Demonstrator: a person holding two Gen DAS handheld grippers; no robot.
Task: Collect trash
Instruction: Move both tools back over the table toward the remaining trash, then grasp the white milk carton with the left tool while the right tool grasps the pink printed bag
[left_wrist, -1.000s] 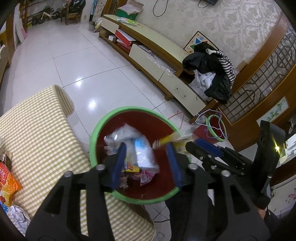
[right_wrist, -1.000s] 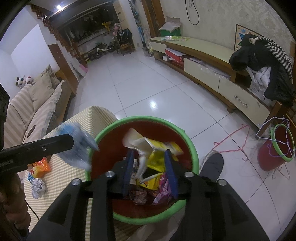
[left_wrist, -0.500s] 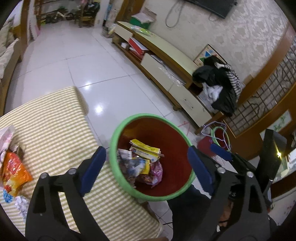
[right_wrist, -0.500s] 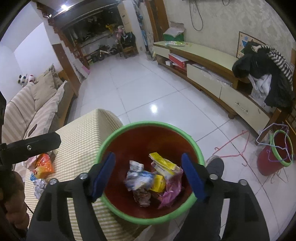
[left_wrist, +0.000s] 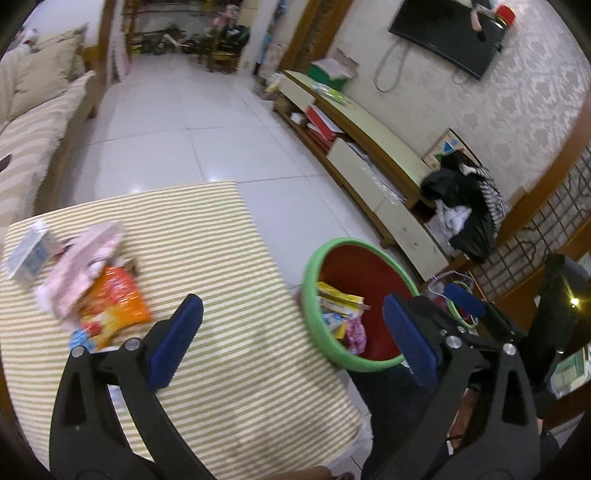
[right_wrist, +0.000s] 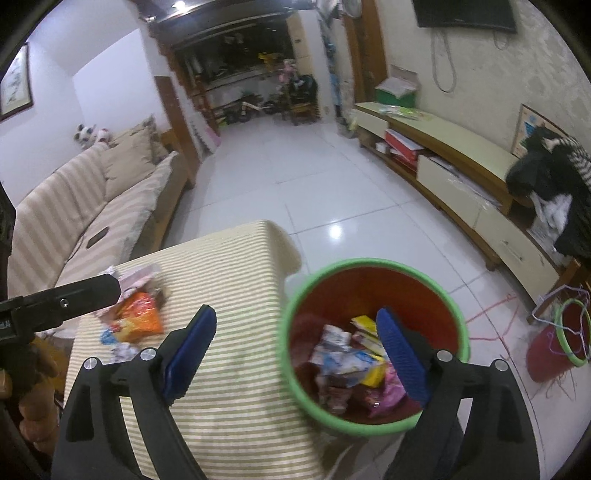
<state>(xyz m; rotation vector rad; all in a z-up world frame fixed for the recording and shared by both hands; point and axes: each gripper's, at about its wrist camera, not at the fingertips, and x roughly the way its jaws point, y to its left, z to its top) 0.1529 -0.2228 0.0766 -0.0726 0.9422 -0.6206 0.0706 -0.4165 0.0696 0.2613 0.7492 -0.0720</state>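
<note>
On the striped table, an orange wrapper and pink scraps are left in a loose pile, well apart from the bin. Both the left tool and right tool are spread wide and empty. Light wrappers may be pushed off the edge, or dropped short of the bin.

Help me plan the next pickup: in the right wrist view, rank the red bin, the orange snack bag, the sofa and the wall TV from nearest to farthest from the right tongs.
1. Red bin, just beyond the right tongs, at their right finger.
2. Orange snack bag, left, on the striped table.
3. Sofa, far left, behind the table.
4. Wall TV, top right, across the room.
</note>
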